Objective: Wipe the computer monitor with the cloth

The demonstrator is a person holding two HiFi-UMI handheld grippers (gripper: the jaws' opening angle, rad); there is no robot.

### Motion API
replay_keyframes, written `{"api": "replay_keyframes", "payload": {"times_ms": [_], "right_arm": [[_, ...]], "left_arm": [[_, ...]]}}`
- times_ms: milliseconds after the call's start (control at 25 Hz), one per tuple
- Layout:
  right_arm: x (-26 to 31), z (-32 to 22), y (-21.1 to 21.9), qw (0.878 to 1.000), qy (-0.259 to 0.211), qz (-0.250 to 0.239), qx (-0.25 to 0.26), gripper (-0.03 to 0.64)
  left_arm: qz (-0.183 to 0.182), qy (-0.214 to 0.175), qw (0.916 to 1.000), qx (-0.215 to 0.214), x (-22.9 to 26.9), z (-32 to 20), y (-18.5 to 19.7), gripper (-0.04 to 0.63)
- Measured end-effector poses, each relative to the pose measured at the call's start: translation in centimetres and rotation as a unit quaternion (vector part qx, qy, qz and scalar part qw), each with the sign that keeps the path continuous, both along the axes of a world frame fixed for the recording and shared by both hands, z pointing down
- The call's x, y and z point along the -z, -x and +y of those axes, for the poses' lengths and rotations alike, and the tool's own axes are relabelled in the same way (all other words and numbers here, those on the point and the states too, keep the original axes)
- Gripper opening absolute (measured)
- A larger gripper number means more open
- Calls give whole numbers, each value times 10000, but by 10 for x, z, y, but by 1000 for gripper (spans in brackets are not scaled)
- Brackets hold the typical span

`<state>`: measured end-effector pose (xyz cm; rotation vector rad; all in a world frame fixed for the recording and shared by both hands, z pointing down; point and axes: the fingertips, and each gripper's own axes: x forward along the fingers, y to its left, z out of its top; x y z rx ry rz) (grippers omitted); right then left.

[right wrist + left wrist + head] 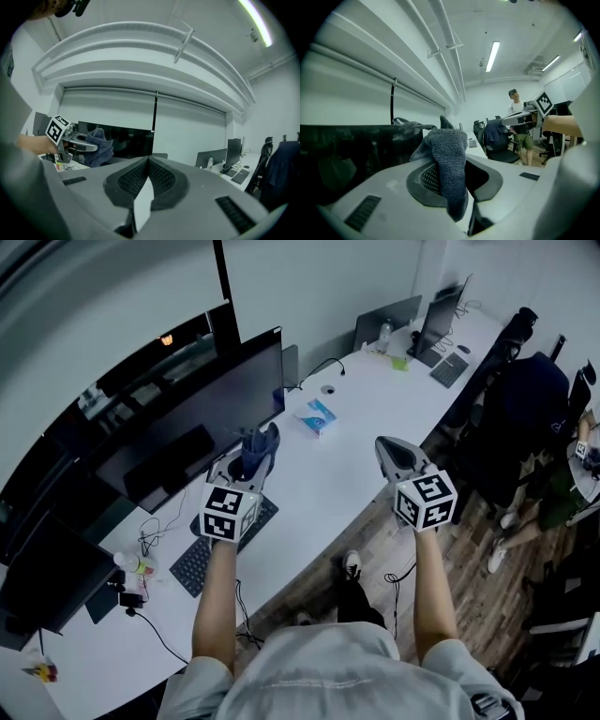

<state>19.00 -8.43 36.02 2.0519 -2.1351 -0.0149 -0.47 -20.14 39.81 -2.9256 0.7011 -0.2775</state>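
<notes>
The wide dark computer monitor [202, 418] stands along the back of the white desk [337, 465]. My left gripper [257, 444] is held just in front of the screen's right half, shut on a blue-grey cloth [262, 439]. In the left gripper view the cloth [449, 164] hangs bunched between the jaws, with the monitor [351, 150] to the left. My right gripper [388, 448] hovers over the desk's front edge, shut and empty. In the right gripper view its jaws [148, 162] meet tip to tip. The cloth [99, 146] and monitor [126, 140] show at the left of that view.
A black keyboard [220, 545] lies under my left arm, and a bottle [136, 565] and cables sit at its left. A blue packet [317, 416] rests beyond the monitor. More screens [436, 320] and a keyboard stand at the far end. A dark chair [525, 399] and a person [553, 488] are at right.
</notes>
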Motion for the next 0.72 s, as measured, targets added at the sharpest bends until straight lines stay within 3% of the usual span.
{"api": "replay_keyframes", "payload": {"times_ms": [400, 560, 720], "right_arm": [[0, -89, -59, 9989, -7, -91, 470, 0], [6, -127, -82, 9980, 0, -7, 624, 0], [16, -156, -101, 9969, -57, 82, 782, 0]], "left_arm": [[55, -167, 9997, 171, 22, -71, -79, 75], [-112, -449, 9986, 268, 34, -98, -112, 75], [-99, -455, 9977, 488, 49, -125, -134, 75]]}}
